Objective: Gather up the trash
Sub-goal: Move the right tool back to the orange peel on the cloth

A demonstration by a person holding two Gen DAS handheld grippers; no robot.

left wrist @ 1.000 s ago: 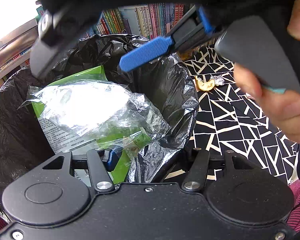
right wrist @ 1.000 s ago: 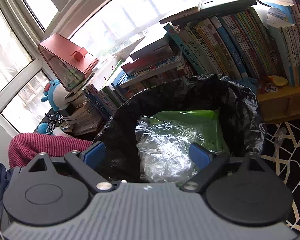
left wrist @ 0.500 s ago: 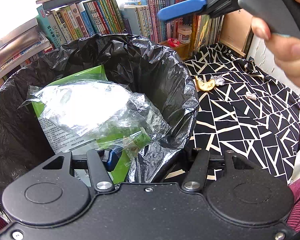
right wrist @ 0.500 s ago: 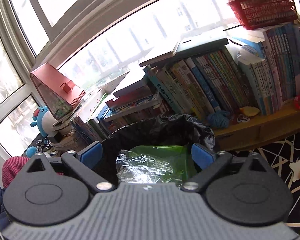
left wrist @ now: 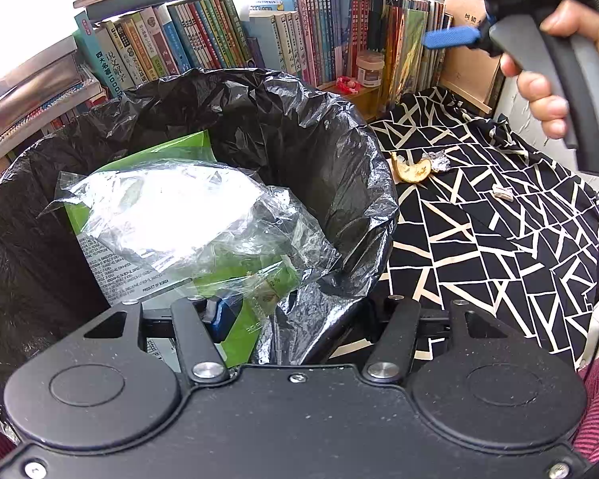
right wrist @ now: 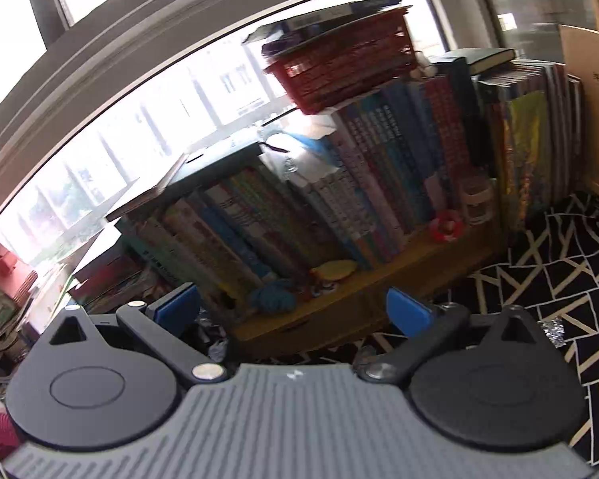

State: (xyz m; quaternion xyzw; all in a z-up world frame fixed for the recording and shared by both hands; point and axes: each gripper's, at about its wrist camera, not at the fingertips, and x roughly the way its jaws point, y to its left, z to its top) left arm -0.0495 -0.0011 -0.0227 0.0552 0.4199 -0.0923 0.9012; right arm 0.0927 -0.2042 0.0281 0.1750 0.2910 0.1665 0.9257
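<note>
Clamping the left gripper [left wrist: 291,319] across the near rim of the black bin liner [left wrist: 339,167], one blue pad [left wrist: 219,315] pressing on the inside and the other finger hidden behind the crinkled plastic. Keeping the collected trash inside that liner: a crumpled clear plastic bag [left wrist: 179,207] lying on top of a green printed package [left wrist: 159,155], both leaning toward the left wall.

Swinging the right gripper [right wrist: 291,311] high over the far right of the scene, gripped by a hand [left wrist: 547,80] around its grey handle, jaws spreading wide and closing on nothing. Pointing it at a low wooden shelf [right wrist: 339,303] packed with upright books [right wrist: 379,183], with a red basket [right wrist: 339,68] perched on top and bright window panes [right wrist: 139,135] behind.

Leaving more litter out on the black cloth with cream lines [left wrist: 499,239] spread just right of the bin: a curled yellow peel [left wrist: 413,167] touching a ball of silver foil [left wrist: 437,159], and a small pale scrap [left wrist: 503,192] lying apart from them, nearer the right edge.

Showing, too, a small white-lidded jar [left wrist: 369,70] at the shelf's end and a cardboard box [left wrist: 465,68] standing in the corner. Blurring the right wrist view throughout.
</note>
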